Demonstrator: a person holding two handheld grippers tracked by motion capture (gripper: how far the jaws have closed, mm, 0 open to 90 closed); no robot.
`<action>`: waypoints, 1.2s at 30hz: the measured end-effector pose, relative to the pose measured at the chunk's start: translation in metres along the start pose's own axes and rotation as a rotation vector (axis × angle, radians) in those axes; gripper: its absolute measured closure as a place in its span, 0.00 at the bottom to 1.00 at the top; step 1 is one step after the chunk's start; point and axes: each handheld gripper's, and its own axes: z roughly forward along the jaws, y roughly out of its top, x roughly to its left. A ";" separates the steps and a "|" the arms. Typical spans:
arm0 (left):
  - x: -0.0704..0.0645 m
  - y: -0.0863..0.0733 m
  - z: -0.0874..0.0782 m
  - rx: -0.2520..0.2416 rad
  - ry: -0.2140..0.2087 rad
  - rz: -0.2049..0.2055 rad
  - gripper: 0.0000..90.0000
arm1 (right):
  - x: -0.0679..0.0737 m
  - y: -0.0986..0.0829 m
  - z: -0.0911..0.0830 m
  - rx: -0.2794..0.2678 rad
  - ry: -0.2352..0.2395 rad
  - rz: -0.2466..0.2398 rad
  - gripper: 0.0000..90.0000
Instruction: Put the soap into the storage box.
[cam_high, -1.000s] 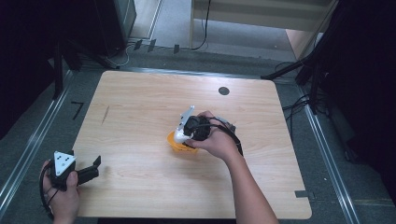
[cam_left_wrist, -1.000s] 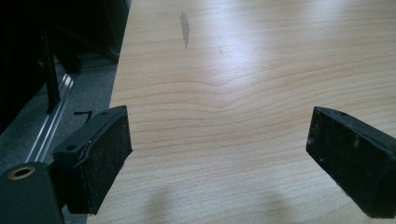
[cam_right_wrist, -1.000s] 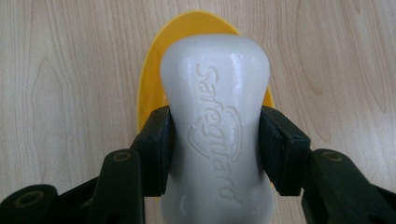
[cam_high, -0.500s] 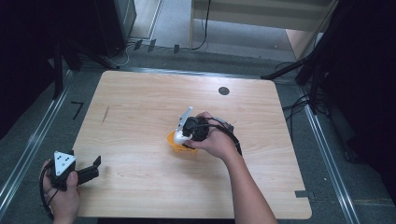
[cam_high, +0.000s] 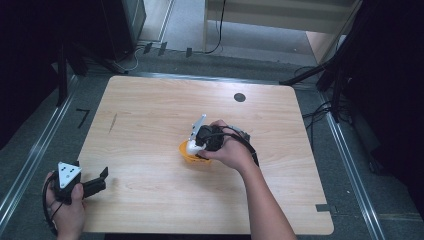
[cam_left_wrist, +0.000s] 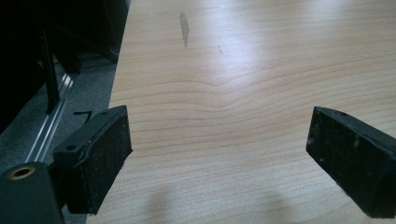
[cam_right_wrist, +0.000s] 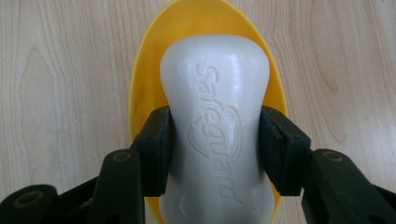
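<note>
The right gripper (cam_right_wrist: 212, 149) is clamping the white Safeguard soap bar (cam_right_wrist: 215, 116) over the yellow soap dish (cam_right_wrist: 140, 93) at table centre; the smooth bar could be slipping sideways. At 8 o'clock, the left gripper (cam_left_wrist: 219, 154) is gaping wide, idle.

"Safeguard" is embossed on the white soap bar (cam_right_wrist: 215, 130).

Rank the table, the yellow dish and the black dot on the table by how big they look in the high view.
1. Table, by far the largest.
2. Yellow dish, though the right gripper and hand cover part of it.
3. Black dot, smallest.
</note>
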 end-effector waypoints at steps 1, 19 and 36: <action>0.000 0.000 0.000 0.000 0.000 0.001 0.08 | 0.000 0.000 0.000 0.001 0.001 -0.004 0.56; 0.000 0.000 0.000 -0.001 0.000 0.001 0.08 | -0.003 0.000 -0.007 -0.069 0.004 0.036 0.51; 0.000 0.000 0.000 0.002 0.002 0.001 0.08 | -0.003 -0.026 -0.028 -0.132 -0.024 0.130 0.42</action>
